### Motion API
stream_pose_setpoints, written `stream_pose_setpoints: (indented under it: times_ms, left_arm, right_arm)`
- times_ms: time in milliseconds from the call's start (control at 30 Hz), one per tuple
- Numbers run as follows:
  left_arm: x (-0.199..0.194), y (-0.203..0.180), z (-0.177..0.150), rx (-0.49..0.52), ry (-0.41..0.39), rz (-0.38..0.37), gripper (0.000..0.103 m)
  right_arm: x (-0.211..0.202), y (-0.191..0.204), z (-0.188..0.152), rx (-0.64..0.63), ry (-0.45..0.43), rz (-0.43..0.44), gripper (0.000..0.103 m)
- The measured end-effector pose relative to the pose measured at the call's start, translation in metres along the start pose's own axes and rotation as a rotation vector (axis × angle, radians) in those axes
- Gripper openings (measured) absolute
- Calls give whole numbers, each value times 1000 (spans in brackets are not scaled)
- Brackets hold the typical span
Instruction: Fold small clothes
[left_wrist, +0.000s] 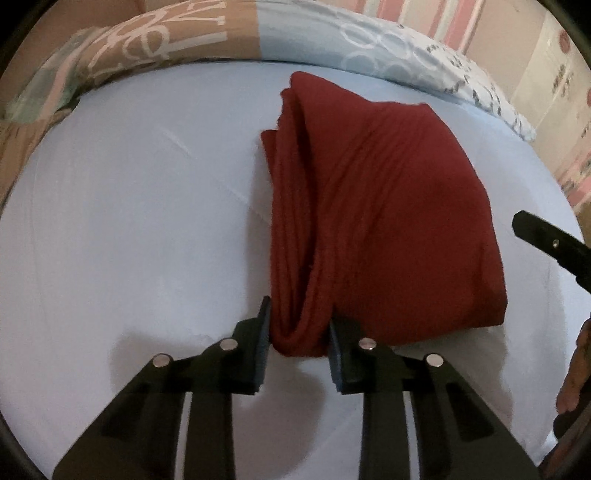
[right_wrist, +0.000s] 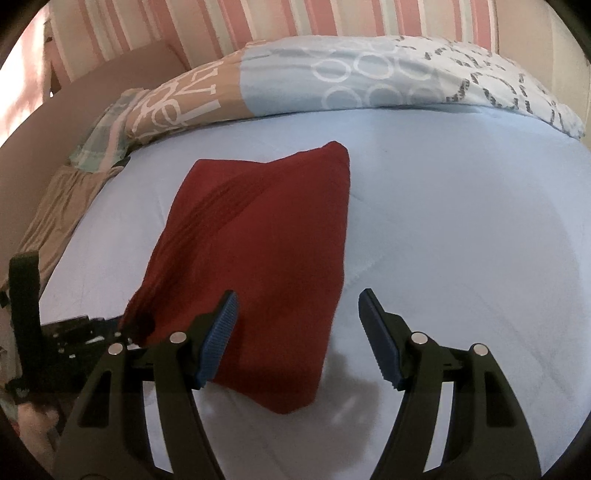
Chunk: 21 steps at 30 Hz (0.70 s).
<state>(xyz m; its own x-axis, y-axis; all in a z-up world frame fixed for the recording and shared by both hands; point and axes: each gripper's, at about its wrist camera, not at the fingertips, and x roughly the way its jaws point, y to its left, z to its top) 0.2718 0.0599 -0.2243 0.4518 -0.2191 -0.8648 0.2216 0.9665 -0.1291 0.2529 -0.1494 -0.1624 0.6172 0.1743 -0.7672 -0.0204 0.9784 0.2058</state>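
Left wrist: left gripper (left_wrist: 298, 343) pinches folded red garment (left_wrist: 388, 221); right gripper (right_wrist: 297, 332) open

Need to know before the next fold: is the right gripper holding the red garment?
No: the right gripper is open, one jaw above the red garment, the other over bare blue sheet.

Left gripper (left_wrist: 299, 343) pinched shut, right gripper (right_wrist: 297, 332) wide apart.

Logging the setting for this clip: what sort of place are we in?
Most likely a bedroom. The red garment lies on a pale blue bedsheet, a patterned duvet is bunched along the far side, and striped wallpaper rises behind it.
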Motion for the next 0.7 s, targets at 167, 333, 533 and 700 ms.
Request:
stream_pose_setpoints:
  times_ms: [167,333,533,700]
  left_arm:
    - [6,2,-11,-22,-14,0,28]
    - [2,4,-7,-6,-37,6,48]
    - [-40,12,-6,-30,-133,19,88]
    - [-22,18,12,-45,-81,21,93]
  right_arm:
    - [8,1,-8,-17,19,-9,69]
    - [5,-2,-9,-10,17,0,69]
    - [-8,1,-10,-31,-13,-15,78]
    - [-10,2,-14,-35,-3,-19,79]
